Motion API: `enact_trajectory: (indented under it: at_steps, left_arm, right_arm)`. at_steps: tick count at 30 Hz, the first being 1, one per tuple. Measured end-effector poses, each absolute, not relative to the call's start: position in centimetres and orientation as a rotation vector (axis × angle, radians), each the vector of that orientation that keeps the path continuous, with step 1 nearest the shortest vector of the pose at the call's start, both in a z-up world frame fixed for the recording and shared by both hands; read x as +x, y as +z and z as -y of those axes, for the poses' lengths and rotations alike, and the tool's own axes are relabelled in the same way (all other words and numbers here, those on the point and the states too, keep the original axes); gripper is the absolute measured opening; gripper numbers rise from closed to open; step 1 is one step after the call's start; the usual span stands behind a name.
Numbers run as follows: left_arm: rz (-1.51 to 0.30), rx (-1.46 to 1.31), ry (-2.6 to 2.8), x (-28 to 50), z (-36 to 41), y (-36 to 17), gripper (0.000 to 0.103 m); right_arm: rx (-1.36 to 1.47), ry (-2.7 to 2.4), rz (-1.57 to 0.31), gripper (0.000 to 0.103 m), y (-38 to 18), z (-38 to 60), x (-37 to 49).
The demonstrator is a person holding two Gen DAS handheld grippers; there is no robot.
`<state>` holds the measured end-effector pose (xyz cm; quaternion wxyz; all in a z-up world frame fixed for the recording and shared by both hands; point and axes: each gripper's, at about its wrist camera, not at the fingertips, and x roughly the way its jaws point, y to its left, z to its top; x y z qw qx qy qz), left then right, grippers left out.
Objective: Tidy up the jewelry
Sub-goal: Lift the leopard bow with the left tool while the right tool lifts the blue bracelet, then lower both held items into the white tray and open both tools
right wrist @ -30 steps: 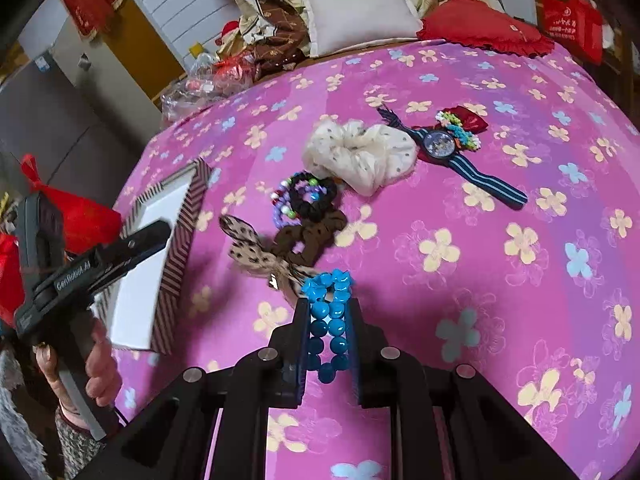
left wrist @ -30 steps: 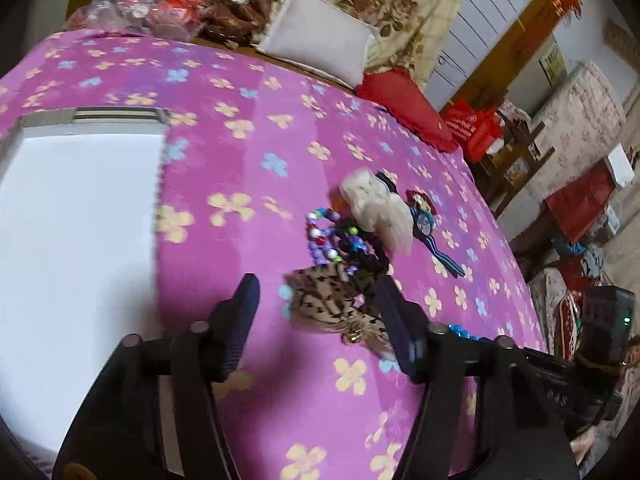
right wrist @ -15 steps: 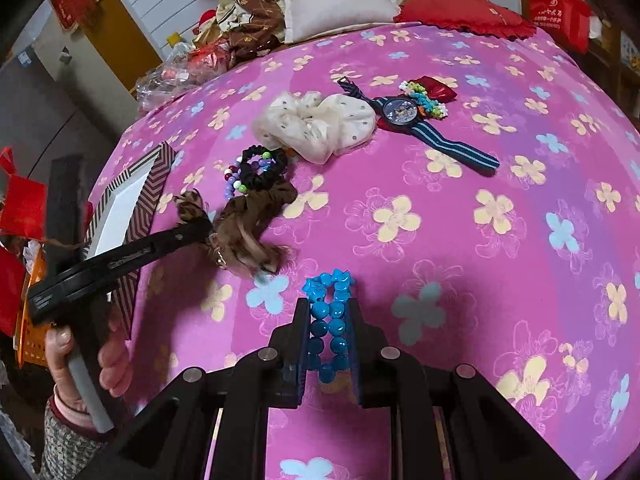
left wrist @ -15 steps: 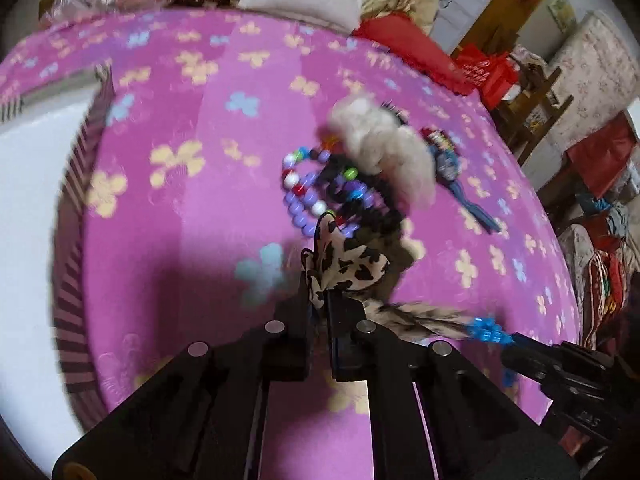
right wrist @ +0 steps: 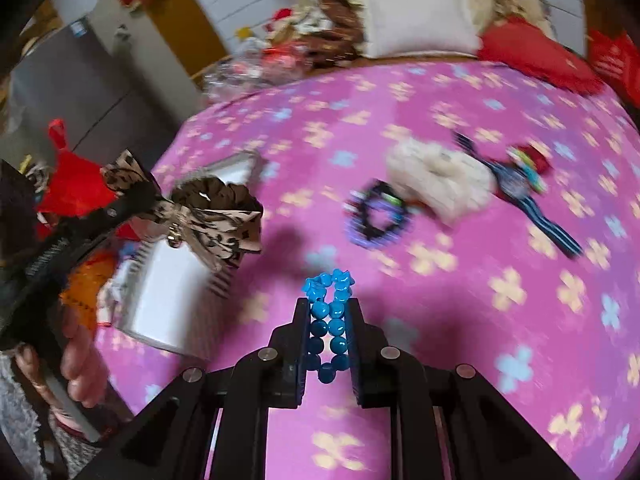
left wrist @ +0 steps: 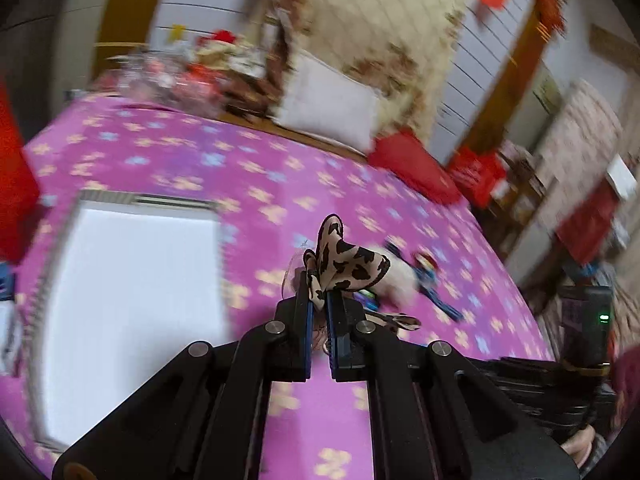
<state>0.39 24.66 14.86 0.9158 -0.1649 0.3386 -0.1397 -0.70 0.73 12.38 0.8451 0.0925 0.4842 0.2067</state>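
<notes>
**Both tools carrying jewelry above a pink flowered bed**

Left wrist view: The left tool is pinching a leopard-print bow, its two fingers nearly closed on the fabric. The bow's loops are standing up just beyond the fingertips, and a tail of the same fabric is trailing off to the tool's right. The bow is hanging clear of the bed, which is covered in a pink cloth with yellow and blue flowers. Ahead and to the left of the tool, a white box with a striped rim is lying open on the bed; judging from the task, the bow is probably being held up this way for carrying to it. Beyond the bow, partly hidden and blurred, other pieces are lying on the cloth.

Right wrist view: The right tool is gripping a blue bead bracelet, fingers closed against both sides of the loop so the beads are lining up between them, keeping it from swinging. To the far left of this tool, the left one is holding the bow in the air over the box's near corner. Ahead and to the right, a dark beaded bracelet, a cream scrunchie and a striped-strap watch are resting on the bed, waiting.
</notes>
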Motion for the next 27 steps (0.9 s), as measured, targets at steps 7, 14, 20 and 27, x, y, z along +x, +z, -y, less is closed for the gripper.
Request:
enact_trajectory:
  at_steps: [7,14,20,27]
  left_arm:
    - [-0.721,-0.432,-0.059,2.8,-32.5,12.3,0.004]
    - [-0.769,-0.552,0.101,5.8,-38.5,8.3,0.004]
    - [-0.763,-0.555,0.192,6.5,-40.9,7.0,0.004]
    - [-0.814,-0.567,0.214,7.4,-41.8,4.9,0.015]
  right_arm:
    - [0.143,0.569,-1.013,0.016,14.8,-10.0,3.2]
    - [0.05,0.603,-1.046,0.016,13.2,-18.6,9.1]
    - [-0.067,0.545,-1.074,0.016,9.3,-24.4,14.9]
    - [-0.07,0.466,-1.136,0.016,4.9,-25.4,18.5]
